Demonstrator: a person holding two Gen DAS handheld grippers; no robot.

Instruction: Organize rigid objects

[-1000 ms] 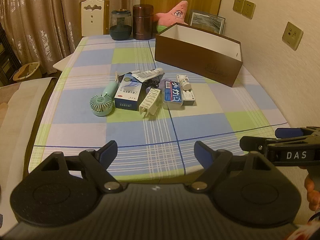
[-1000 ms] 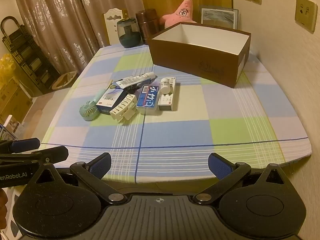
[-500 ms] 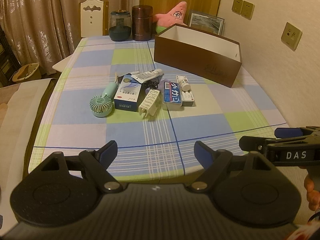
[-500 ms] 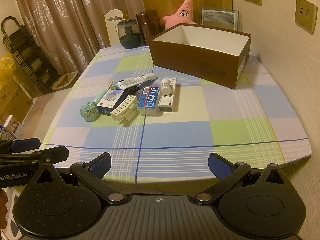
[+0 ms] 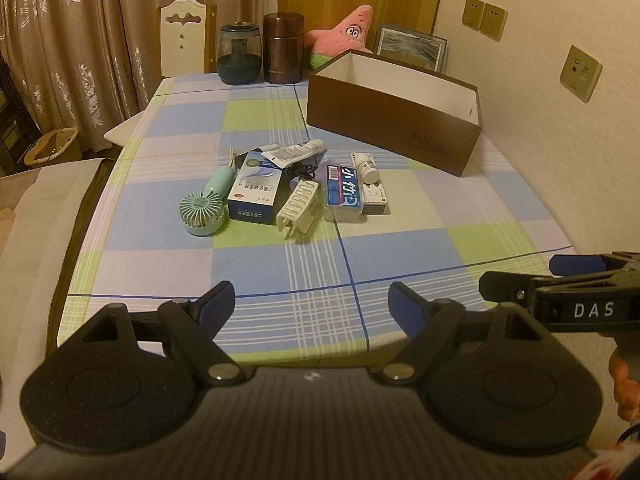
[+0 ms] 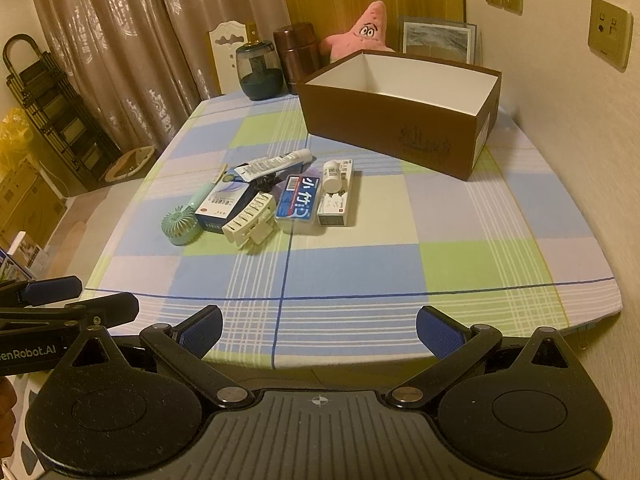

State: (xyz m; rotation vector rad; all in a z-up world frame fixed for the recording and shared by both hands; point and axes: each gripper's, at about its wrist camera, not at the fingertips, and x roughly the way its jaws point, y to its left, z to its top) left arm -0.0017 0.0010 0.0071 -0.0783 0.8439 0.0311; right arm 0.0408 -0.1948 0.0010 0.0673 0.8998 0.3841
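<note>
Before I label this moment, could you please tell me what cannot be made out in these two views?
- Floor of the brown box: hidden by its near wall in both views.
- Print on the blue-and-white carton: too small to read in either view.
- The dark item under the white tube: partly covered, unidentifiable.
- The person's hand: cut off by the left wrist view's right edge.

Ahead of the jaws, a matt checked cloth [image 5: 256,264] covers the surface. The brown box [image 6: 384,120] looks like matt cardboard; the mint fan [image 5: 202,212] and cream clip [image 5: 298,208] are smooth plastic.
</note>
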